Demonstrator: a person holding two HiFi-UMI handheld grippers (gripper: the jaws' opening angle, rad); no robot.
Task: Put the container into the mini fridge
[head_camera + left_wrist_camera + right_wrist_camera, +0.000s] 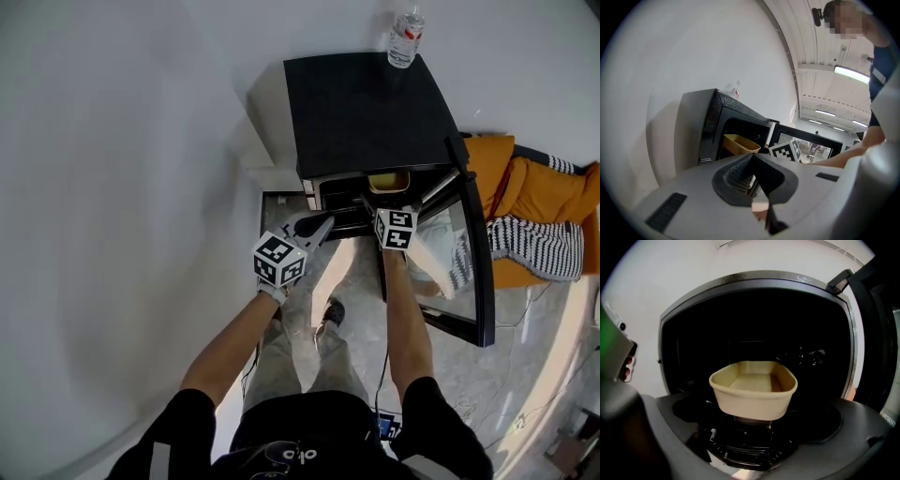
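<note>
Your right tool is clenched on the near wall of the tan container, holding it in the open mouth of the black mini fridge. Your left tool is clenched on nothing, just left of it.

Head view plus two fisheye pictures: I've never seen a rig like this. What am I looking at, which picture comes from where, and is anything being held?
There is no robot here. A person holds a two-jaw gripper in each hand, and the marker cubes are part of those grippers. The head view looks down from the person's head at a black mini fridge with its door swung open and a water bottle on top. Each of the other pictures comes from a camera riding on one gripper. The right gripper grips the near wall of an empty beige container at the fridge's opening. The left gripper is shut on nothing.
</note>
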